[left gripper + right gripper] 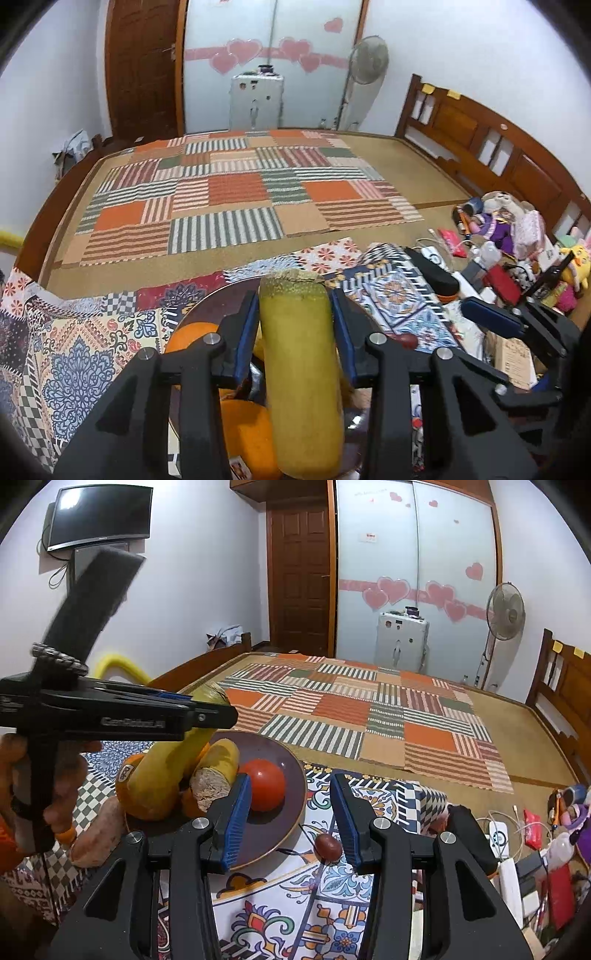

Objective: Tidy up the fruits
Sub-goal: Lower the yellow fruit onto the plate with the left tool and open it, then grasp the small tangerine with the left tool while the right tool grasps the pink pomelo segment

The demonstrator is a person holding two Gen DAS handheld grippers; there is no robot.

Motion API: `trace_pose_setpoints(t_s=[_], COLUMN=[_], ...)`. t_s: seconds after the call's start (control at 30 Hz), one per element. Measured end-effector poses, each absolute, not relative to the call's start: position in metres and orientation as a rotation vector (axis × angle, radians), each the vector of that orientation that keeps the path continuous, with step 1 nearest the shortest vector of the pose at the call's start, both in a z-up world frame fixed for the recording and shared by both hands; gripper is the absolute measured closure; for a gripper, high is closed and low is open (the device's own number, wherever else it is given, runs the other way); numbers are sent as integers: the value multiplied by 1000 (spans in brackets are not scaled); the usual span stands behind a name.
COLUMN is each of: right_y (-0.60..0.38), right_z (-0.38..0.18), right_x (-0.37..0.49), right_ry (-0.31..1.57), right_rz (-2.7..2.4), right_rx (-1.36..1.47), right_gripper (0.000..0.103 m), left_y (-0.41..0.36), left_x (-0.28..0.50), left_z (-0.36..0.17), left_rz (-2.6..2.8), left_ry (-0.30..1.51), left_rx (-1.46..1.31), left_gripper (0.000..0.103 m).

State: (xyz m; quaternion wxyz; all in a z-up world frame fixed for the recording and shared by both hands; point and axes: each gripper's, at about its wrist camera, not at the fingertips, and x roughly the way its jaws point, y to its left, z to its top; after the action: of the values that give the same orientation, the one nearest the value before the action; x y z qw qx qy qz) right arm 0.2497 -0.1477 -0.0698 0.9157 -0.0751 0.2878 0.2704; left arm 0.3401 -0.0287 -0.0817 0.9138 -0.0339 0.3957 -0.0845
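My left gripper is shut on a long yellow-green gourd-like fruit, held over the brown plate with oranges under it. In the right wrist view the left gripper grips that fruit, whose lower end rests on the plate beside a cut yellow piece, an orange and a red tomato. My right gripper is open and empty just above the plate's near rim. A small dark red fruit lies on the cloth by its right finger.
A sweet potato lies left of the plate on the patterned cloth. Toys, cables and boxes crowd the right side. A striped patchwork mat covers the bed beyond. The wooden headboard stands at the right.
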Motion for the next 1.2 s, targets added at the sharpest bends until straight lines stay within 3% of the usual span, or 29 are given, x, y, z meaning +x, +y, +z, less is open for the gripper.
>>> trace_pose_setpoints(t_s=[0.37,0.83,1.0,1.1,1.2], right_y=[-146,-137,-132,-127,-119], right_z=[-66,-42,-36,-36,-40], right_x=[247,215,202,194,187], right_ry=[591,559,553,552,561], right_rz=[562,576,587,594,608], right_rx=[-156,-158,-153,-149,-147], right_gripper=[62,62,62,53,52], left_y=[-30,-3,8,17,29], left_x=[330,252,212,193,176], left_z=[-83,-34,-22,-22,-27], left_rz=[-150,-123,-108,-105,-97], left_ry=[804,675,625,619,624], left_rx=[-11,23,51,54,41], left_gripper=[63,59,49,48,45])
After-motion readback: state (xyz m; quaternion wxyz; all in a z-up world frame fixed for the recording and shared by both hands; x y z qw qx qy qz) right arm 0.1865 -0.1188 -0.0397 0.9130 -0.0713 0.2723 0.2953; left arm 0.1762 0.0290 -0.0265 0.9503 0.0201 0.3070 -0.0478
